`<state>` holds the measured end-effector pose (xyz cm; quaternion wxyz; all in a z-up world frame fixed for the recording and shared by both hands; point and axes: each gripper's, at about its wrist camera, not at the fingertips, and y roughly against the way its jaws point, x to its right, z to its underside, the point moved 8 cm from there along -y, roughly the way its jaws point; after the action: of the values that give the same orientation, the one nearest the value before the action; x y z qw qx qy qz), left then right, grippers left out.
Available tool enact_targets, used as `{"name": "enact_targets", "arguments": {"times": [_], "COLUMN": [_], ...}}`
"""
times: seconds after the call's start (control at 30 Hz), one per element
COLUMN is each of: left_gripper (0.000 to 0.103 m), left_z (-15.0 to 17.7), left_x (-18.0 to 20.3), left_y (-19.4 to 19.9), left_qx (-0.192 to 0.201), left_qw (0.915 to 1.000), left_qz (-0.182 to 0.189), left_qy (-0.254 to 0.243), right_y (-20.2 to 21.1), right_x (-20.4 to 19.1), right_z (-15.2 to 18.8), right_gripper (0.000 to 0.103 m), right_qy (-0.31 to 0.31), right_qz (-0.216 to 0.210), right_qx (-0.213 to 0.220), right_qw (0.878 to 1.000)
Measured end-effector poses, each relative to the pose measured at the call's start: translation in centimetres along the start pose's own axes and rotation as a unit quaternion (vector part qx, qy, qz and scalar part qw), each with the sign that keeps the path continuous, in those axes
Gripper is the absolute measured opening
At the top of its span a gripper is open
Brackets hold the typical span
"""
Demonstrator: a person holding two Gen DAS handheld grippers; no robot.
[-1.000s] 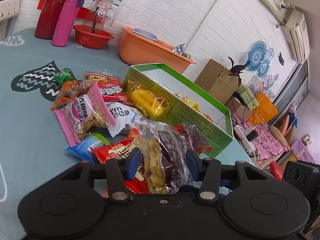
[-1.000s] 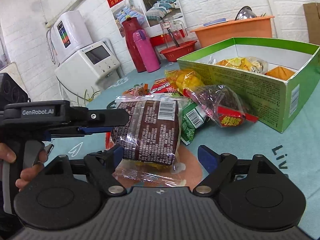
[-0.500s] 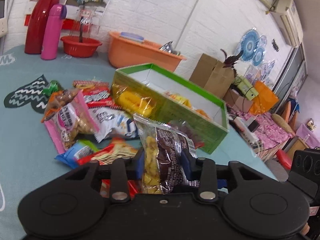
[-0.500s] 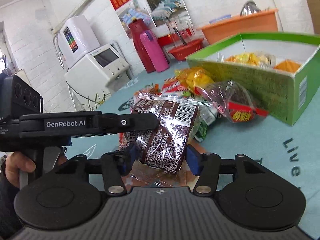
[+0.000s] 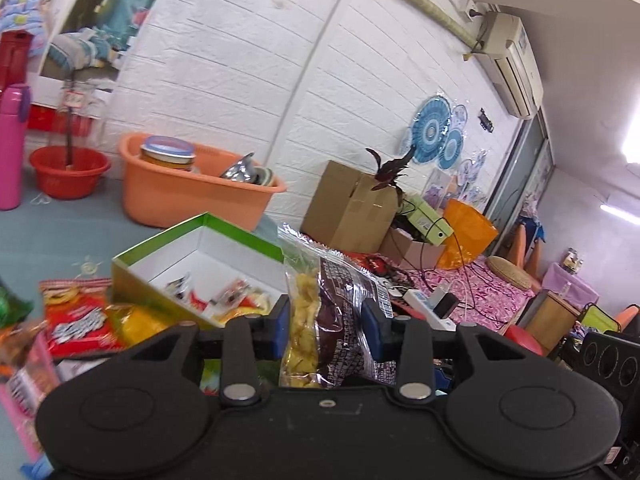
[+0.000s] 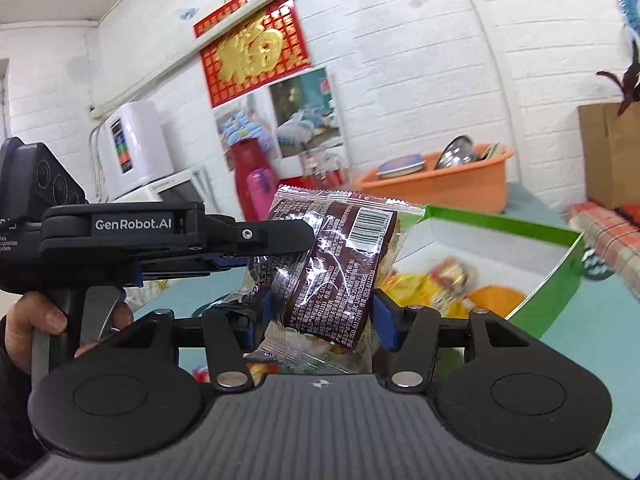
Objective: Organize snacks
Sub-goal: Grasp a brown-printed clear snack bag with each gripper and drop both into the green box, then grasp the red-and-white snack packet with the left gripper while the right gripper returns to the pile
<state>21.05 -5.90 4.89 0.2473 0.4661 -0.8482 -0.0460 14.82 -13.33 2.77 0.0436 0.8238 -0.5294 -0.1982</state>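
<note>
Grippers, 2 of them, are pinching 1 brown packet (image 5: pixel 340 320) at centre frame: left gripper (image 5: pixel 325 322) and right gripper (image 6: pixel 323 312) both clamping it (raised off the table), with the green box (image 5: pixel 144 276) sitting behind, lower left.

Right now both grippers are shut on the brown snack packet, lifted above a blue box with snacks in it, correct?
Wrong on colour: the box is green, as the right wrist view shows. Otherwise correct: left gripper and right gripper both clamp the brown snack packet.
</note>
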Motion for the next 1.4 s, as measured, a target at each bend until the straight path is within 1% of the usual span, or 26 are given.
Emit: {"name": "enact_targets", "arguments": {"times": [0.27, 0.43, 0.57, 0.6, 0.63, 0.67, 0.7, 0.73, 0.77, 0.8, 0.87, 0.97, 1.03, 1.13, 1.27, 1.4], "left_gripper": [0.066, 0.066, 0.069, 0.070, 0.075, 0.082, 0.100, 0.103, 0.103, 0.103, 0.103, 0.103, 0.103, 0.103, 0.103, 0.103], "left_z": [-1.2, -1.5, -1.6, -1.5, -1.5, -1.4, -1.2, -0.9, -0.7, -0.5, -0.2, -0.4, -0.8, -1.5, -1.6, -0.7], "left_x": [-0.1, -0.7, -1.4, -1.7, -1.9, -2.1, -2.4, -2.7, -2.9, -3.1, -3.2, -2.6, -2.0, -1.0, -0.3, -0.4], "left_y": [-7.1, -10.9, -13.2, -13.8, -14.2, -14.7, -15.1, -15.5, -15.6, -15.5, -14.8, -13.3, -11.8, -8.8, -4.1, 0.5], "left_qx": [-0.019, -0.033, -0.039, -0.040, -0.042, -0.046, -0.051, -0.057, -0.060, -0.059, -0.054, -0.051, -0.048, -0.042, -0.030, -0.009], "left_qw": [0.9992, 0.9984, 0.9980, 0.9981, 0.9981, 0.9981, 0.9982, 0.9981, 0.9981, 0.9981, 0.9983, 0.9984, 0.9985, 0.9987, 0.9976, 0.9977], "left_qz": [0.034, 0.044, 0.043, 0.041, 0.038, 0.033, 0.024, 0.011, -0.002, -0.013, -0.022, -0.024, -0.024, -0.027, -0.061, -0.067], "left_qy": [0.006, 0.016, 0.024, 0.025, 0.026, 0.025, 0.023, 0.019, 0.016, 0.012, 0.005, -0.006, -0.007, -0.005, -0.013, 0.007], "right_y": [-1.6, -3.1, -4.2, -4.5, -4.8, -5.1, -5.5, -6.0, -6.3, -6.5, -6.6, -5.8, -4.8, -2.8, 0.0, 1.9], "right_x": [5.5, 8.6, 10.5, 10.8, 11.2, 11.4, 11.6, 11.9, 12.1, 12.2, 12.3, 11.6, 10.8, 8.8, 5.9, 3.4], "right_z": [-1.6, -2.0, -2.2, -2.2, -2.1, -2.1, -2.0, -1.8, -1.5, -1.3, -0.8, -0.6, -1.0, -1.9, -2.4, -2.0], "right_gripper": [0.090, 0.090, 0.090, 0.090, 0.090, 0.090, 0.091, 0.095, 0.097, 0.102, 0.103, 0.103, 0.103, 0.103, 0.103, 0.103], "right_qy": [-0.008, -0.011, -0.012, -0.011, -0.007, -0.002, 0.006, 0.018, 0.029, 0.043, 0.077, 0.099, 0.102, 0.106, 0.118, 0.107], "right_qz": [0.048, 0.070, 0.082, 0.086, 0.090, 0.095, 0.103, 0.114, 0.128, 0.142, 0.163, 0.168, 0.162, 0.154, 0.150, 0.131], "right_qx": [0.013, 0.012, 0.006, 0.004, 0.004, 0.004, 0.004, 0.004, 0.003, -0.002, -0.010, -0.007, -0.001, 0.021, 0.035, 0.037], "right_qw": [0.999, 0.997, 0.997, 0.996, 0.996, 0.995, 0.995, 0.993, 0.991, 0.989, 0.984, 0.981, 0.981, 0.982, 0.981, 0.985]}}
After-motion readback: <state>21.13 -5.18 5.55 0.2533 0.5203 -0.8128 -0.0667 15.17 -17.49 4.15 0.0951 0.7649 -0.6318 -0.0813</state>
